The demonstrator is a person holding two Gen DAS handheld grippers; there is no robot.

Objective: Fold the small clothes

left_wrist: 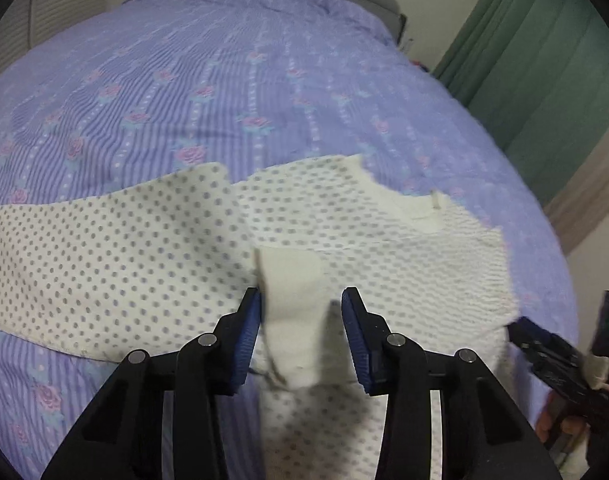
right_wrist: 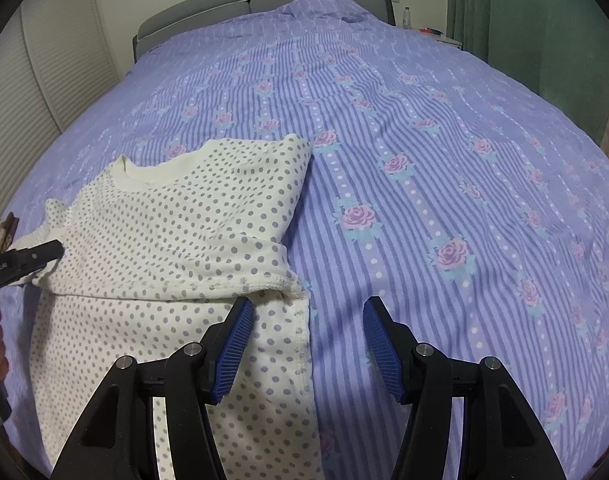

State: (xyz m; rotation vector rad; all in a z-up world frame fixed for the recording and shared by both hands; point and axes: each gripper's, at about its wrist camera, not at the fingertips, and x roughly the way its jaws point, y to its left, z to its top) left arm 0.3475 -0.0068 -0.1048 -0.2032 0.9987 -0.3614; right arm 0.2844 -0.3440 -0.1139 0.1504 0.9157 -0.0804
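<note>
Left gripper straddles a plain cream cuff, jaws apart, while right gripper gapes empty over the hem edge of the cream grey-dotted knit top, lying lengthwise on the lilac striped rose-print bedspread, neckline toward the headboard

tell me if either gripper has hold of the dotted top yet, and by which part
Neither grips it. The left gripper straddles a plain white cuff of the dotted top, jaws apart. The right gripper is open over its side hem.
</note>
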